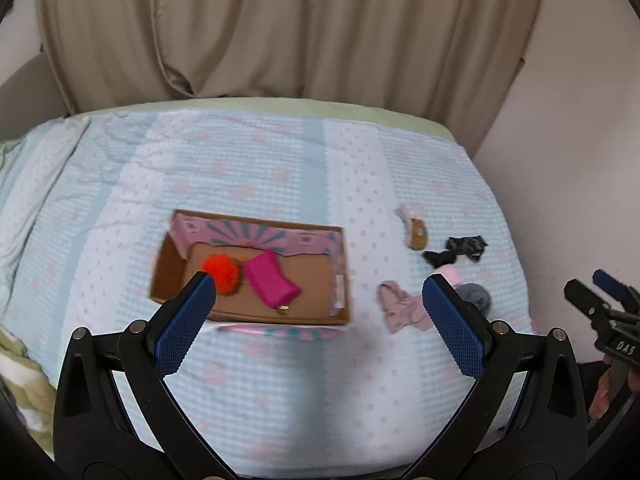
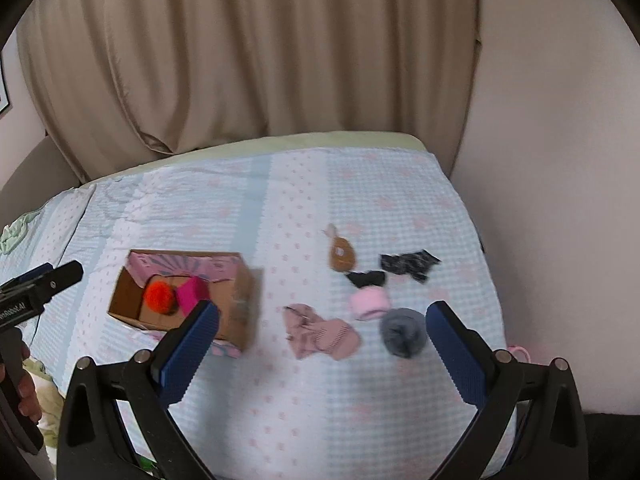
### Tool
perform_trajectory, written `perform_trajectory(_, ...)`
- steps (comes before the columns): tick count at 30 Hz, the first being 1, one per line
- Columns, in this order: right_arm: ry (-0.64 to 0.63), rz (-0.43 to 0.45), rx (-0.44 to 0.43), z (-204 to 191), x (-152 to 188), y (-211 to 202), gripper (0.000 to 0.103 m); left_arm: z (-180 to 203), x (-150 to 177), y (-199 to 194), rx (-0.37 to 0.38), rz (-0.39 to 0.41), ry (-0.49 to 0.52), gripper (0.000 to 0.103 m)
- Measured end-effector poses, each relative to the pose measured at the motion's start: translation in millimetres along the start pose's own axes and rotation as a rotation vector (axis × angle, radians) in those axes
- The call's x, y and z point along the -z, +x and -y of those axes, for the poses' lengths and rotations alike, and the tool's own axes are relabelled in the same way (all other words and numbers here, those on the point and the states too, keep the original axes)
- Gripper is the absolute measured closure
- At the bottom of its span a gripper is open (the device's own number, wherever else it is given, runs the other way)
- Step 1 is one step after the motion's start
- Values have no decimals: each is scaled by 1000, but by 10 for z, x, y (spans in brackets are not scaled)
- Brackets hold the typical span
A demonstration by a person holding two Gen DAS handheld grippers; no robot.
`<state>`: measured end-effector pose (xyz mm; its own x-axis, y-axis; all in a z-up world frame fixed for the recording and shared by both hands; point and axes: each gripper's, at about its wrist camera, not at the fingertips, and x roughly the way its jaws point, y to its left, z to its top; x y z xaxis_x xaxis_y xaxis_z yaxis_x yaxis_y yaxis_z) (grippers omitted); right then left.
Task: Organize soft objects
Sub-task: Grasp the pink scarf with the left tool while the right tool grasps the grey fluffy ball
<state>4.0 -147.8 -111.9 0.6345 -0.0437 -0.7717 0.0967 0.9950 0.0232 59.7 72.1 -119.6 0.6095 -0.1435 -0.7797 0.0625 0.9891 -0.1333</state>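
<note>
Cardboard box (image 1: 172,268) with pink printed flaps sat open on the quilted blue bedspread (image 1: 280,168), holding two things: an orange pompom (image 1: 220,270) and a magenta pouch (image 1: 270,278). Six soft items lay loose to its right: brown slipper-like piece (image 2: 342,258), black lace scrap (image 2: 408,264), small black piece (image 2: 366,278), pink roll (image 2: 370,302), grey fluffy ball (image 2: 402,332), dusty-pink cloth (image 2: 320,336). Motion blur smeared the box edges and the small items, so exact types were unclear. Left gripper (image 1: 320,292) and right gripper (image 2: 322,322) were both spread wide, empty, above the bed.
</note>
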Motion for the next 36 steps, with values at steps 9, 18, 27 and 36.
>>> perform_trajectory(9, -12, -81, -6, 811, 151, 326, 0, 928, 233, 353, 45, -72, 19, 0)
perform_trajectory(18, 29, -173, -26, 1215, 303, 880, 0, 1498, 532, 1145, 106, -217, 51, 0)
perform_trajectory(27, 64, -237, -39, 1424, 551, 1757, 0, 1597, 865, 2366, 125, -294, 72, 0)
perform_trajectory(36, 66, -316, -45, 1485, 884, 2579, 0, 1601, 1276, 3278, 136, -374, 139, 0)
